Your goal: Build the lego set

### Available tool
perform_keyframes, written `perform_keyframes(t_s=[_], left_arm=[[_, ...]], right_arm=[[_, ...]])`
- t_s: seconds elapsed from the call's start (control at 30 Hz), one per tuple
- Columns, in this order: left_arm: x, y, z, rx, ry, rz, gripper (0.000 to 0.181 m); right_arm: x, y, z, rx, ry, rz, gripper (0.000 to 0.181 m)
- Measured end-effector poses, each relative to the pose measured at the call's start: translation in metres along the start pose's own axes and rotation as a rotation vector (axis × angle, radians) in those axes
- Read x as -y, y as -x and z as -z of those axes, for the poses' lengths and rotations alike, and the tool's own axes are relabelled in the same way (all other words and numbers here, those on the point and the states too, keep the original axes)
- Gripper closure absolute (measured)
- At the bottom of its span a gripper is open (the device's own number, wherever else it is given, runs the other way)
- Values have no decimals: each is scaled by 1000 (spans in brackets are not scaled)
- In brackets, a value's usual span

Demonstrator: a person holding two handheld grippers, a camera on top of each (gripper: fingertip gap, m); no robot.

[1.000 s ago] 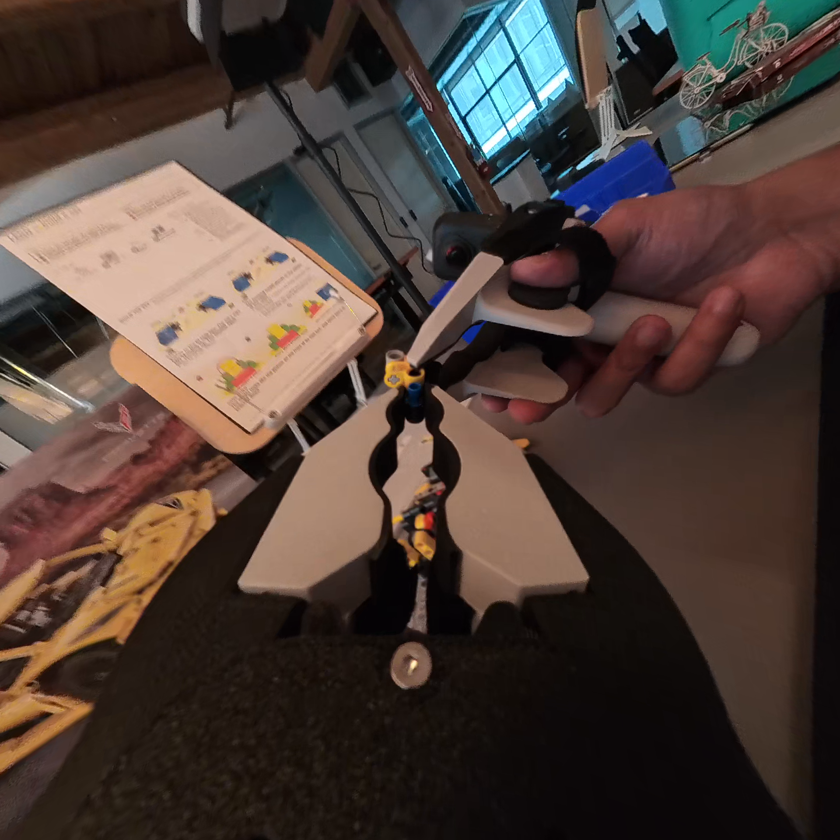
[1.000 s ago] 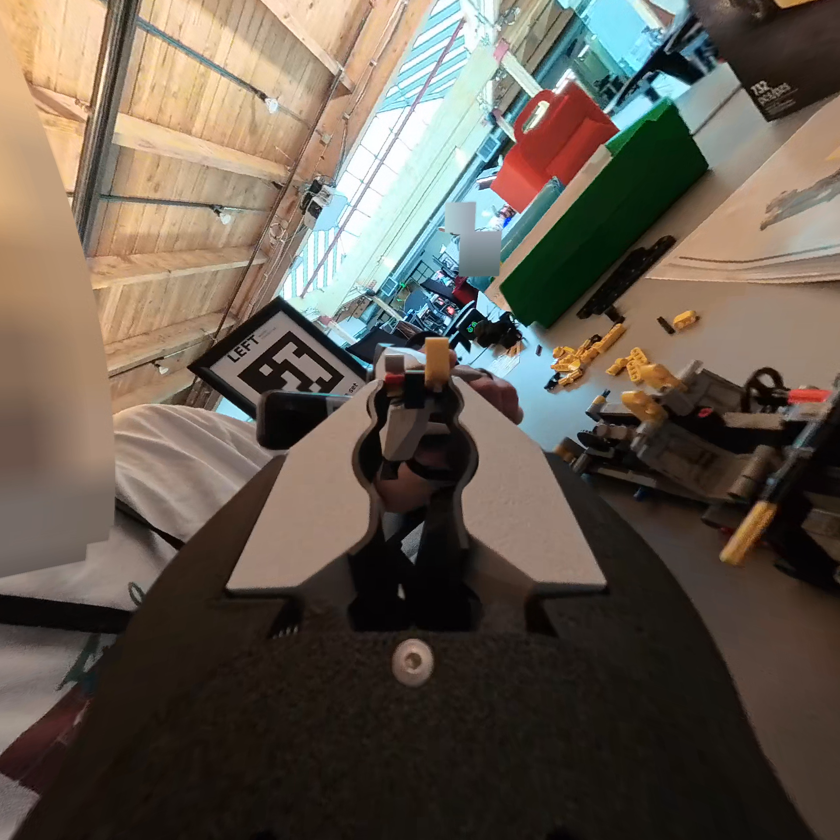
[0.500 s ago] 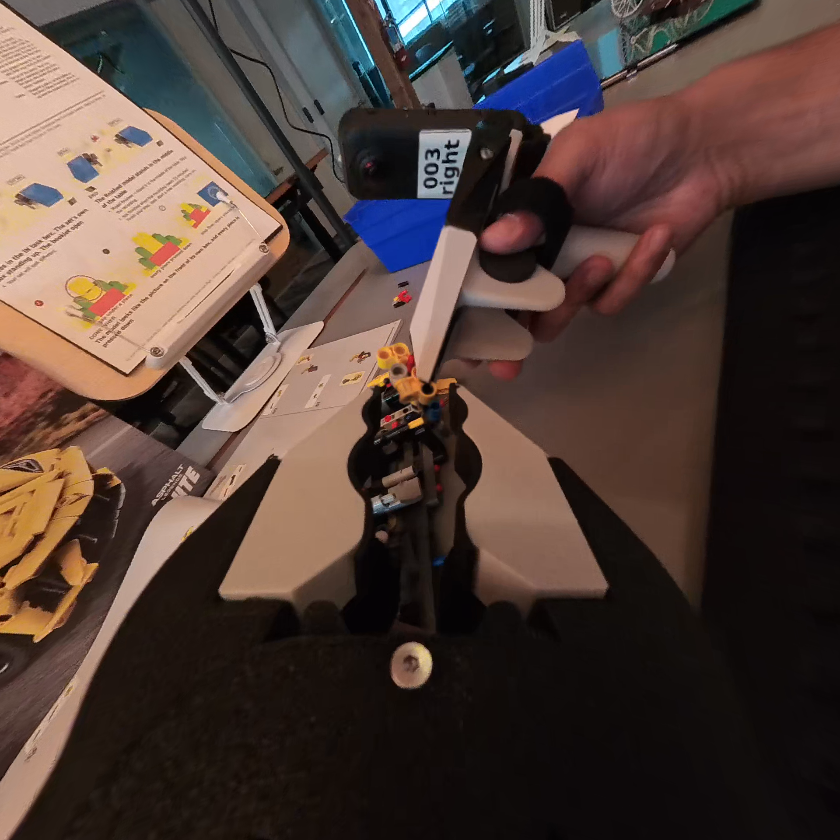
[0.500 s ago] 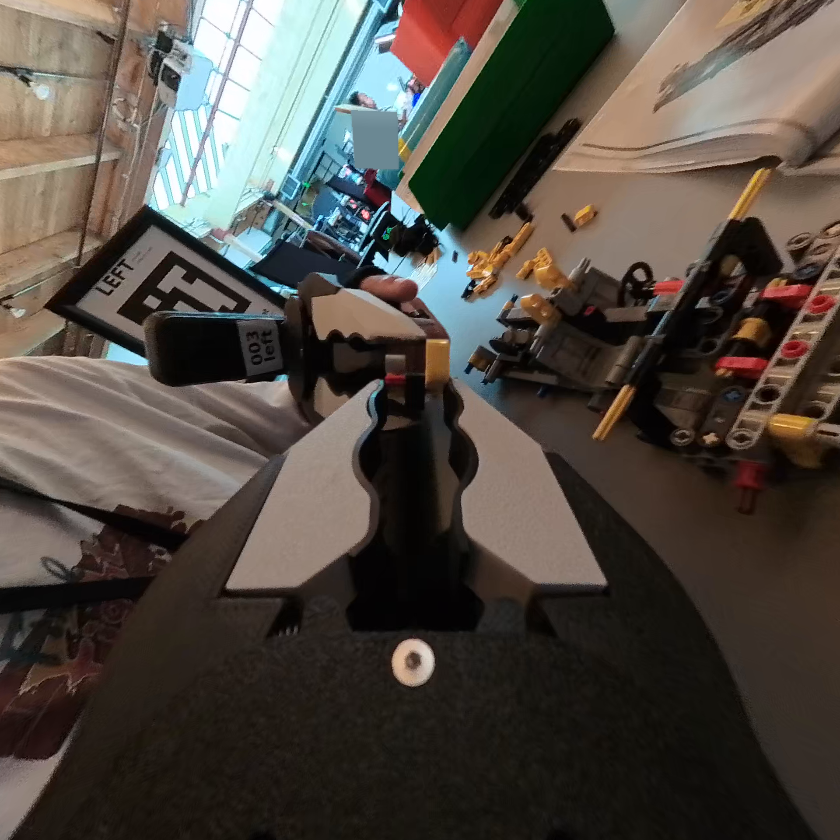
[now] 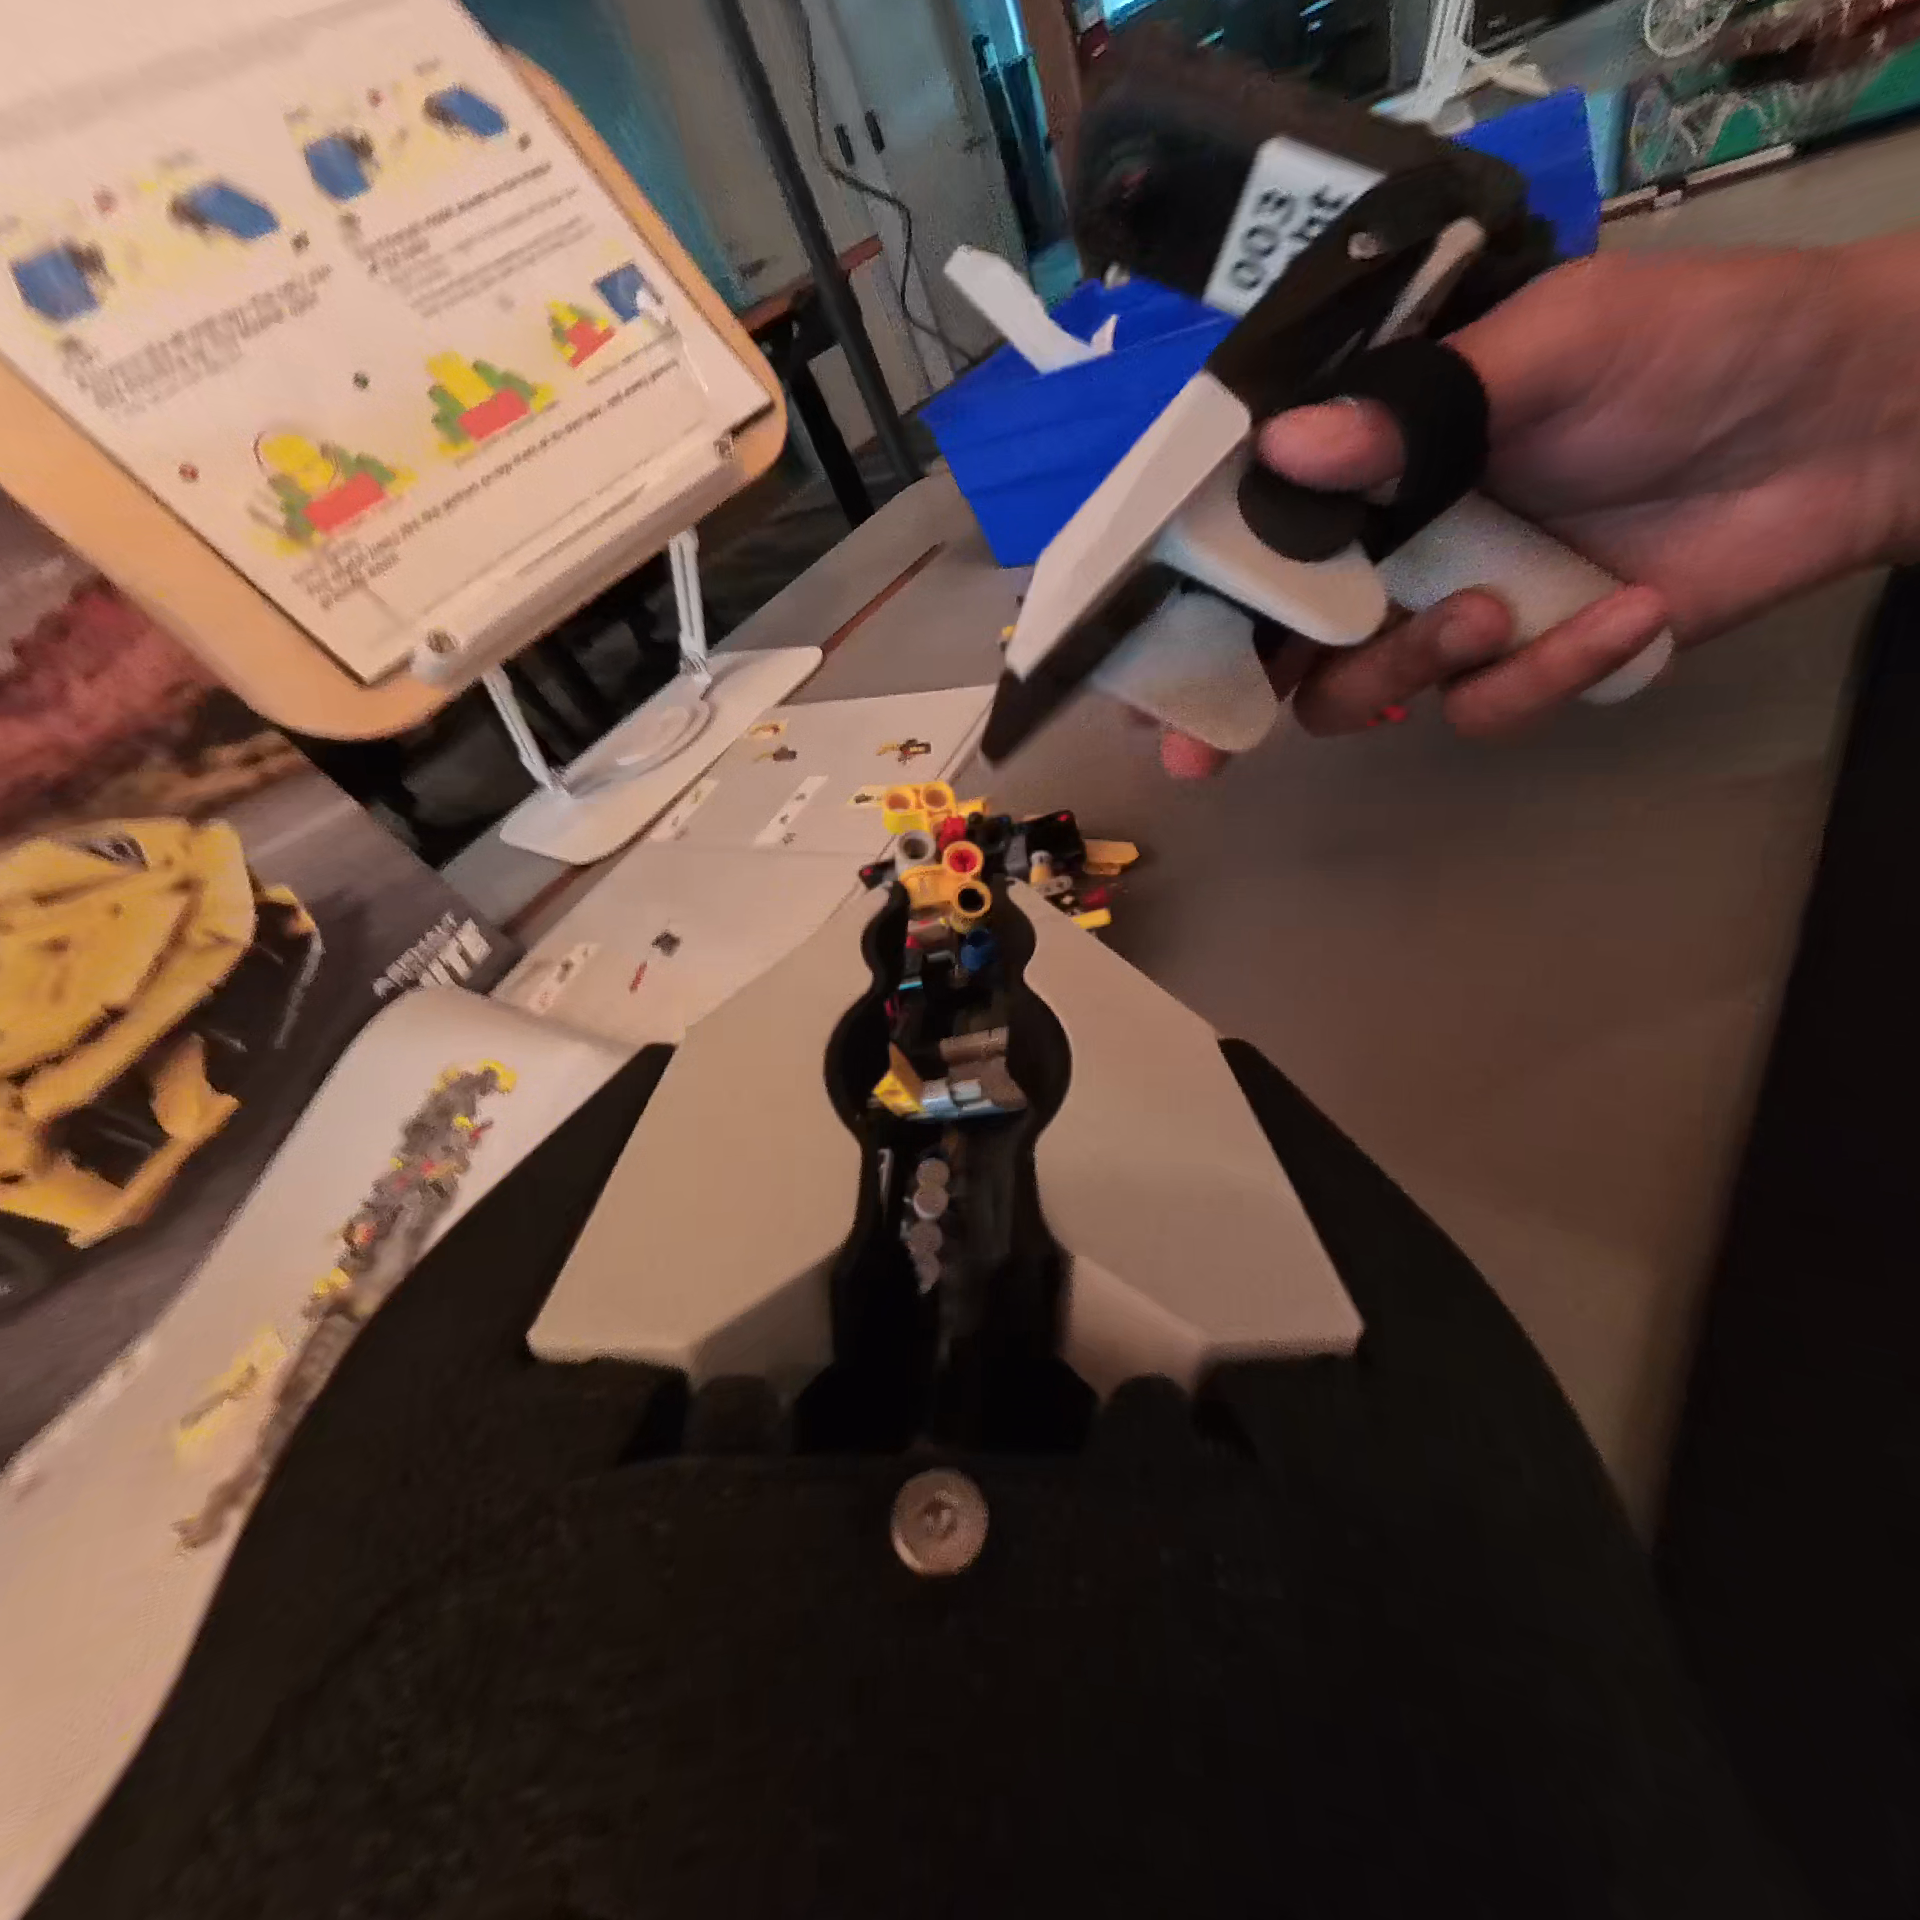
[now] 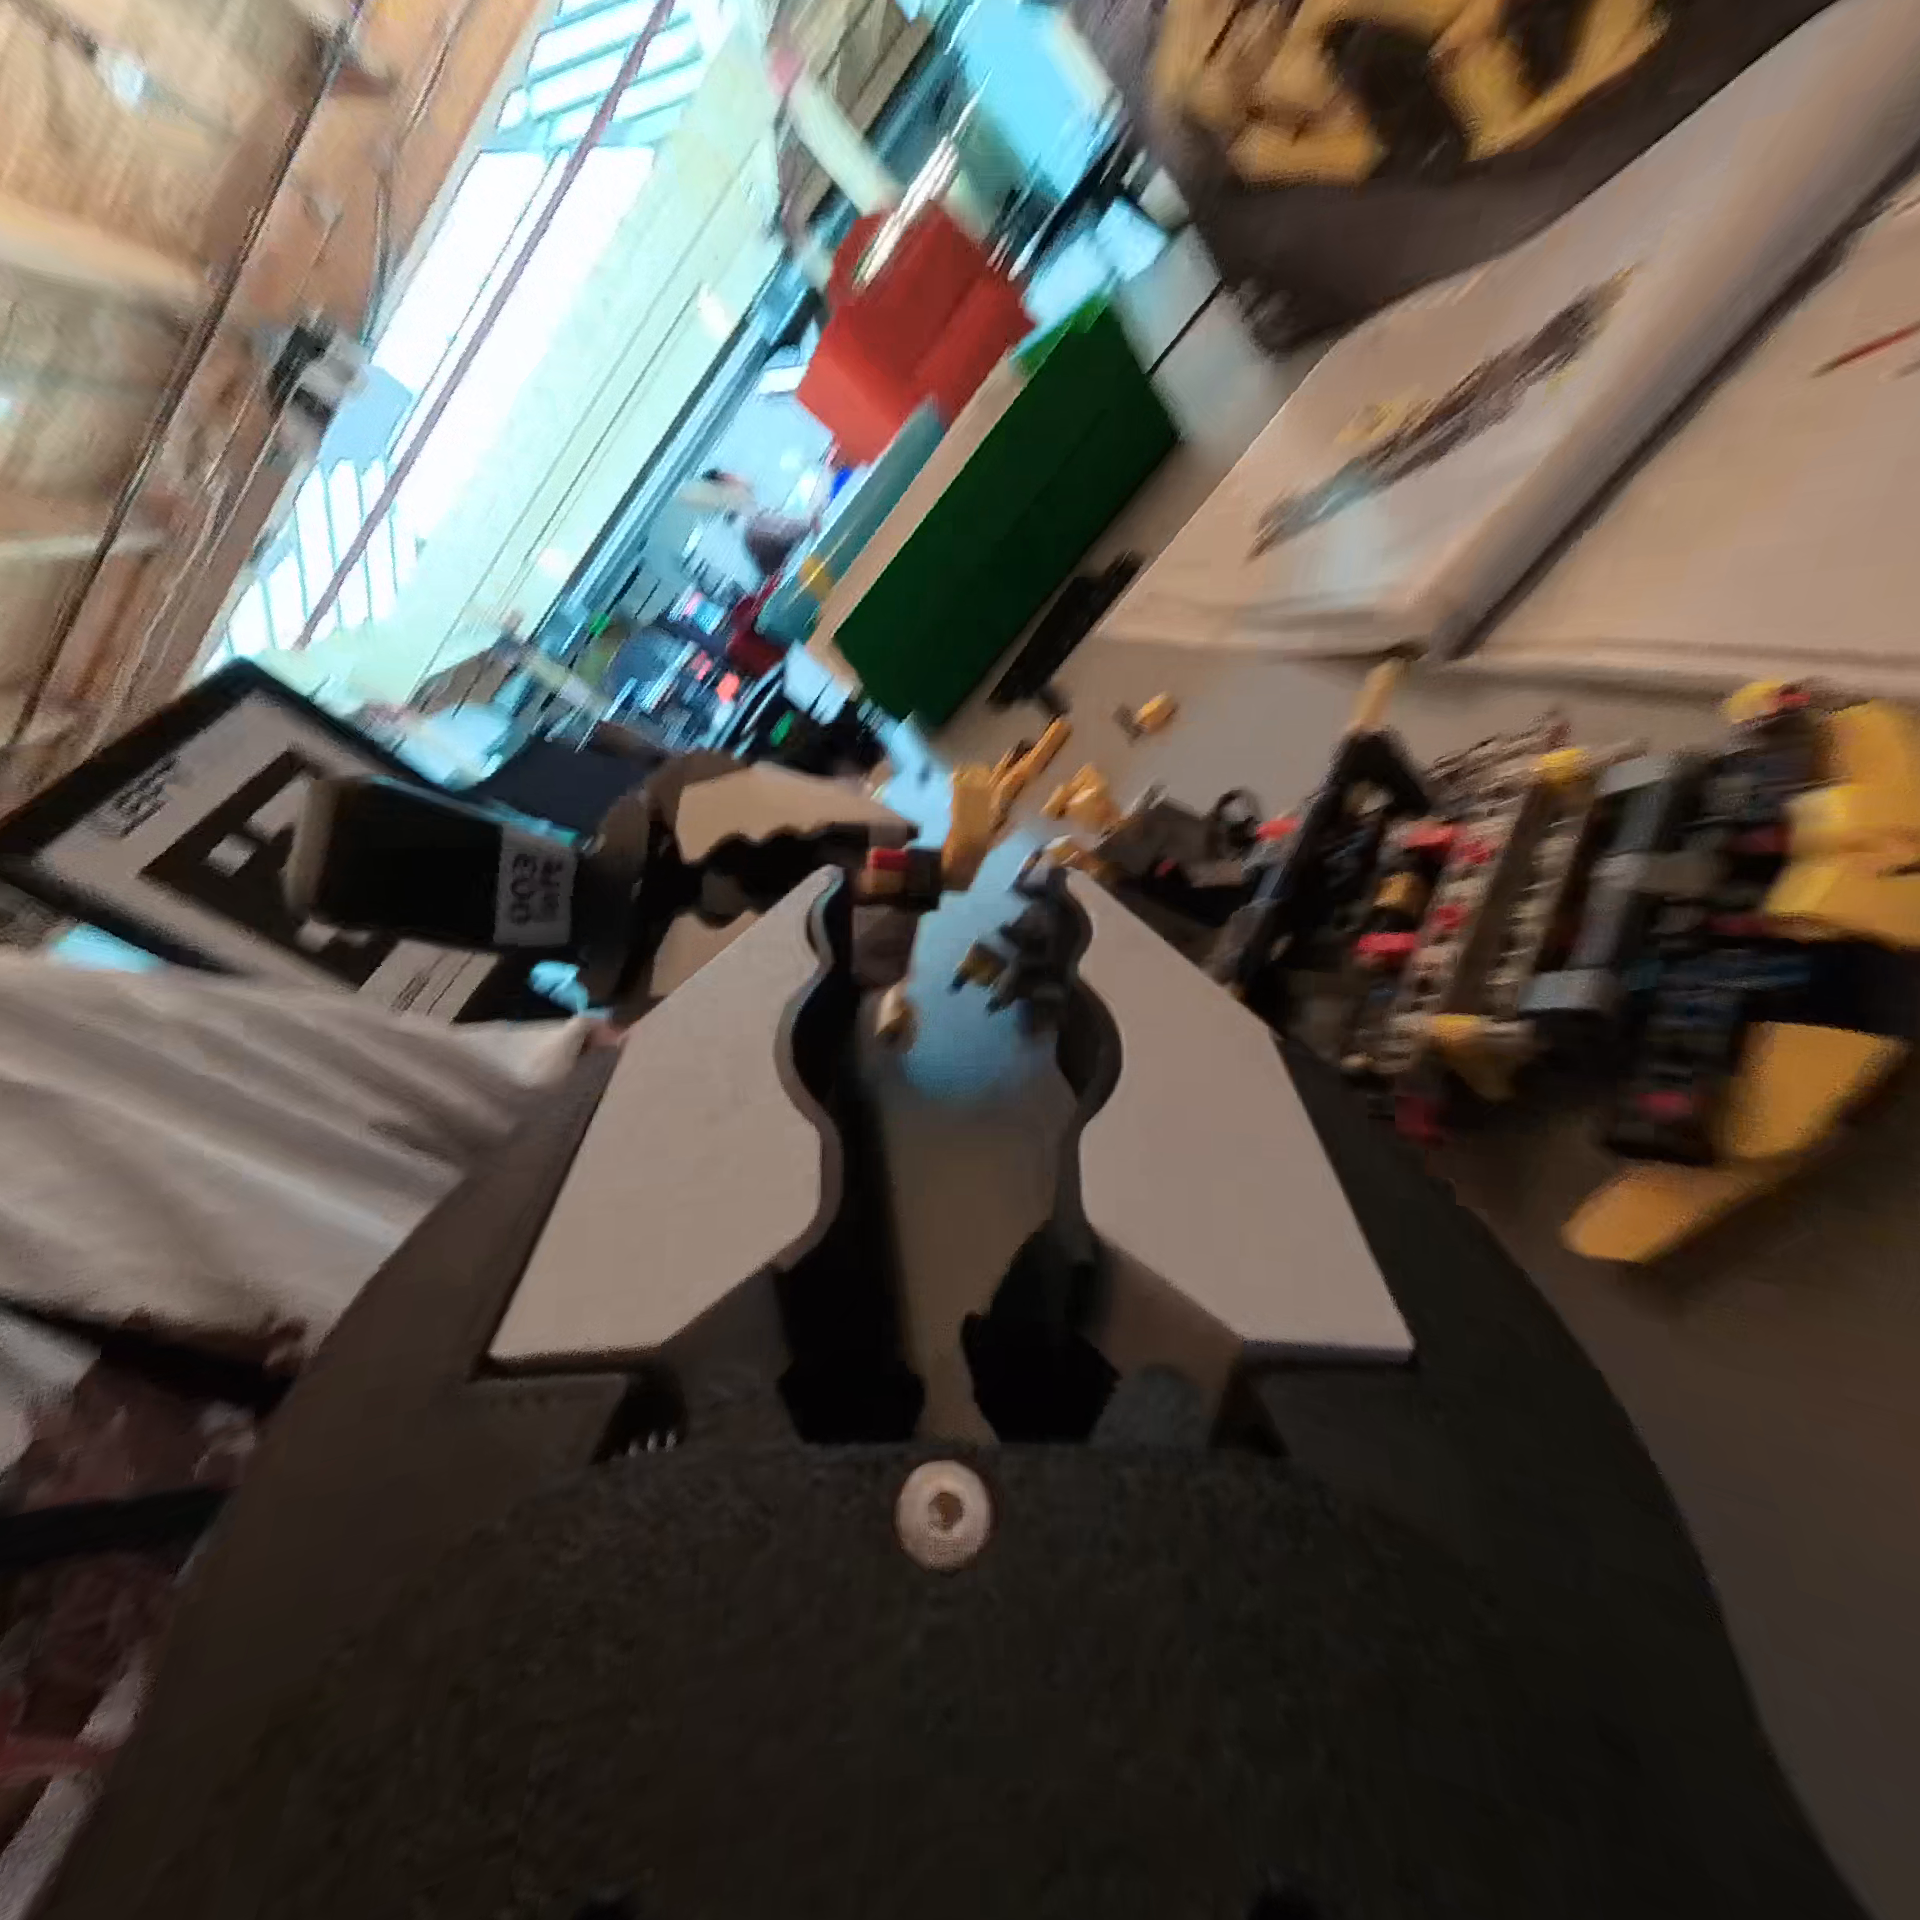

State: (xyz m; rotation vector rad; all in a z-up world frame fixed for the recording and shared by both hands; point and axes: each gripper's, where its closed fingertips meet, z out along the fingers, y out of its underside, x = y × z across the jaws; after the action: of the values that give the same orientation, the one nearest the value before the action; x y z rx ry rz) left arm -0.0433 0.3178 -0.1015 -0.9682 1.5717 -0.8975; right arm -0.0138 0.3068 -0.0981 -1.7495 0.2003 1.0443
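**Small piece held, right jaws empty**

Your left gripper [image 5: 951, 914] clenches a small yellow-and-red subassembly [image 5: 951, 878] above the table [image 5: 1403, 987]. Your right gripper [image 6: 951, 904] is released, empty. Swing fast and the loosely pinched piece could twist free.

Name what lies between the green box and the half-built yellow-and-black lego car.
Loose yellow lego pieces, on grey table between green box and lego car; right wrist view.

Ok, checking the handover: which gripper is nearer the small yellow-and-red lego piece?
Left. The left gripper is clamped on the lego piece; the right gripper is open, close by but not touching it.
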Motion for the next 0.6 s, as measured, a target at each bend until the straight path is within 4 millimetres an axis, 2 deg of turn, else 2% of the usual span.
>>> perform_keyframes(t_s=[0.07, 0.13, 0.23, 0.3, 0.4, 0.47, 0.6], left_arm=[[-6, -1, -2, -53, 20, 112, 165], [-10, -11, -4, -135, 45, 204, 165], [-24, -37, -9, -255, 147, 240, 165], [-35, -53, -12, -311, 228, 247, 164], [-36, -63, -11, -345, 255, 261, 164], [-47, -73, -10, -391, 318, 273, 164], [-53, -78, -9, -414, 353, 273, 164]], right_arm=[[24, -19, 20, -132, -127, 47, 147], [43, -44, 45, -340, -219, 145, 147], [55, -85, 85, -701, -219, 326, 146], [59, -99, 100, -833, -190, 405, 147], [58, -101, 97, -840, -162, 425, 148], [57, -101, 95, -851, -144, 450, 149], [56, -101, 93, -864, -125, 482, 151]])
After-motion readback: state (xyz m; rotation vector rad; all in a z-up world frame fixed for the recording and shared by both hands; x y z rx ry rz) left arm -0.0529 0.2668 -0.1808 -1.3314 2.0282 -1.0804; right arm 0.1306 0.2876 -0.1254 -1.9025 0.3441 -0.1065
